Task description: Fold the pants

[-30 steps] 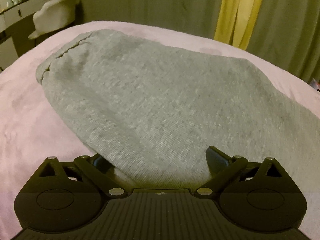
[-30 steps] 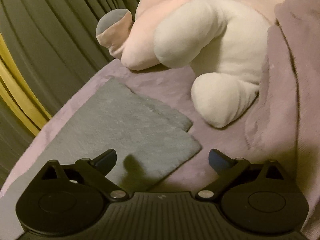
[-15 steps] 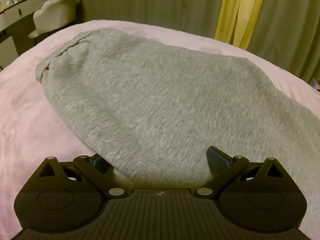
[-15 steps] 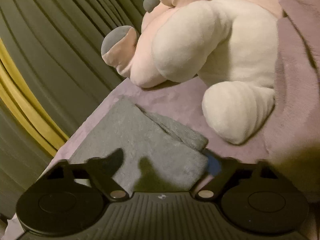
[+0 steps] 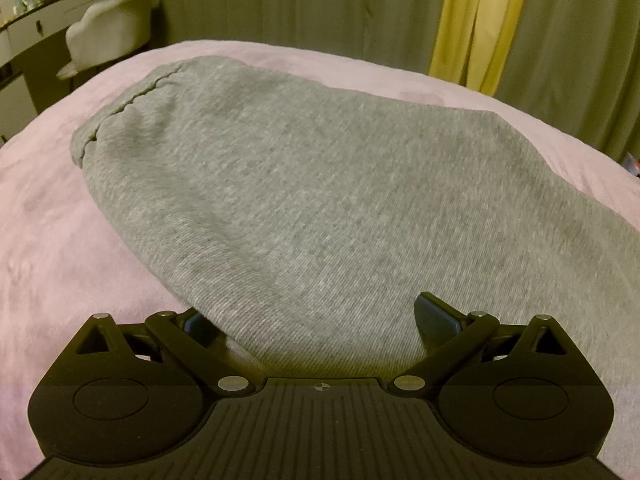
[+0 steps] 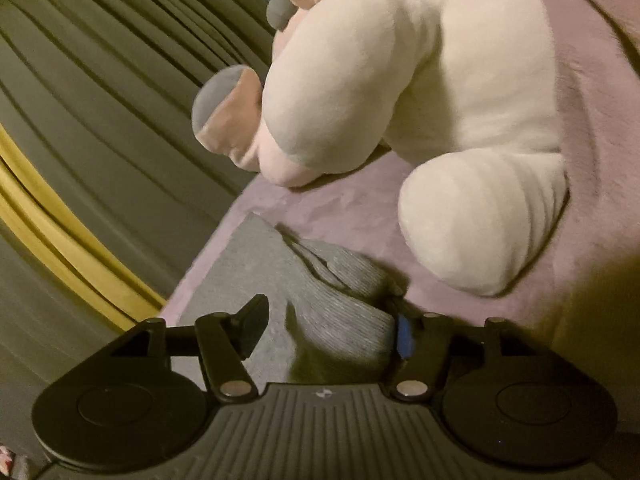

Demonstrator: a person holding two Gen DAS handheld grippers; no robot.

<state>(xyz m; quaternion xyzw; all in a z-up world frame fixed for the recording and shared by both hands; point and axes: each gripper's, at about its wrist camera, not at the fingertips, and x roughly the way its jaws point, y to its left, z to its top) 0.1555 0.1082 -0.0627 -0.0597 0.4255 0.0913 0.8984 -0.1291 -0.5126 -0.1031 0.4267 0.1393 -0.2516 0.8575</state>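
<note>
Grey sweatpants lie flat on a pink bedspread, waistband at the far left. My left gripper is open, with the near edge of the pants between its fingers; its left finger is partly under the cloth. In the right wrist view the leg cuffs of the pants bunch up between the fingers of my right gripper. Its jaws have narrowed around the cuffs, with the right pad against the cloth and the left finger still apart from it.
A big white and pink plush toy lies on the bed just beyond the cuffs. Green and yellow curtains hang behind the bed. A chair and desk stand at the far left.
My right gripper moved forward onto the leg cuffs and its jaws closed in, pushing the cuffs into a bunch. My left gripper stayed put at the pants' near edge.
</note>
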